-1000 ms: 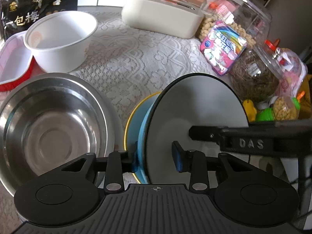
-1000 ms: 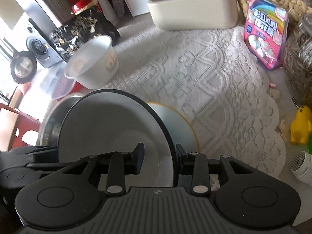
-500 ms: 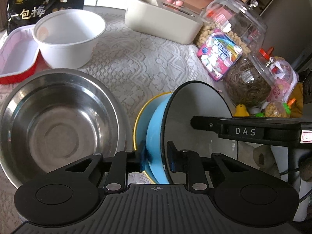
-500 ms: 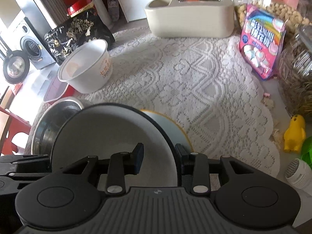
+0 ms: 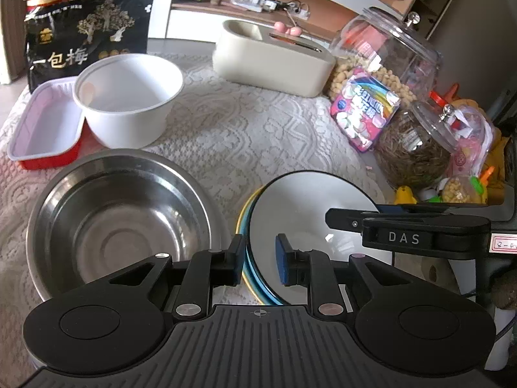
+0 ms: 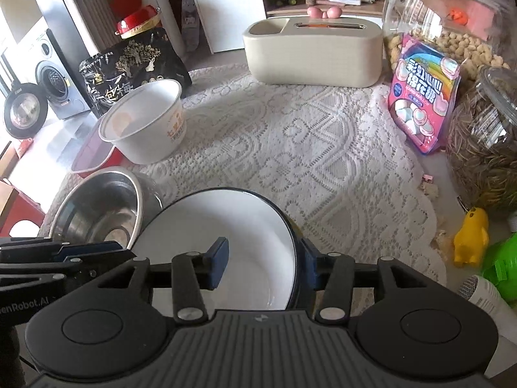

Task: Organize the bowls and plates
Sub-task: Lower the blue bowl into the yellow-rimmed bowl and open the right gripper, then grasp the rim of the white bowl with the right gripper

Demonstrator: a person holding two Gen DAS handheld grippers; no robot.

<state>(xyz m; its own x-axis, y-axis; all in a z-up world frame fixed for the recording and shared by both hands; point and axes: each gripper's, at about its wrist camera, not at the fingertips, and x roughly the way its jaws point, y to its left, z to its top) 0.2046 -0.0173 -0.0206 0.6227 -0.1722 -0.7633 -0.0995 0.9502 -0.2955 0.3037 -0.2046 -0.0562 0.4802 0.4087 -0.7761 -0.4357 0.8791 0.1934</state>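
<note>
A white plate with a dark rim [image 5: 310, 207] [image 6: 226, 226] lies flat on a yellow-rimmed blue plate [image 5: 243, 226] on the lace cloth. My left gripper [image 5: 258, 258] is open, its fingers either side of the stack's left edge. My right gripper [image 6: 265, 262] is open, its fingers either side of the white plate's right rim. A steel bowl [image 5: 119, 216] [image 6: 97, 207] sits left of the stack. A white paper bowl [image 5: 129, 97] [image 6: 145, 123] and a red tray [image 5: 42, 129] stand behind it.
A beige box [image 5: 271, 61] [image 6: 313, 51] stands at the back. A pink candy bag [image 5: 365, 110] [image 6: 423, 103], glass jars [image 5: 410, 148] [image 6: 484, 142] and small toys [image 6: 471, 236] crowd the right side. A black snack bag [image 5: 87, 38] is at the back left.
The white plate has gone from tilted up on edge to lying flat on the blue plate. Both grippers have opened off its rim and pulled back slightly.
</note>
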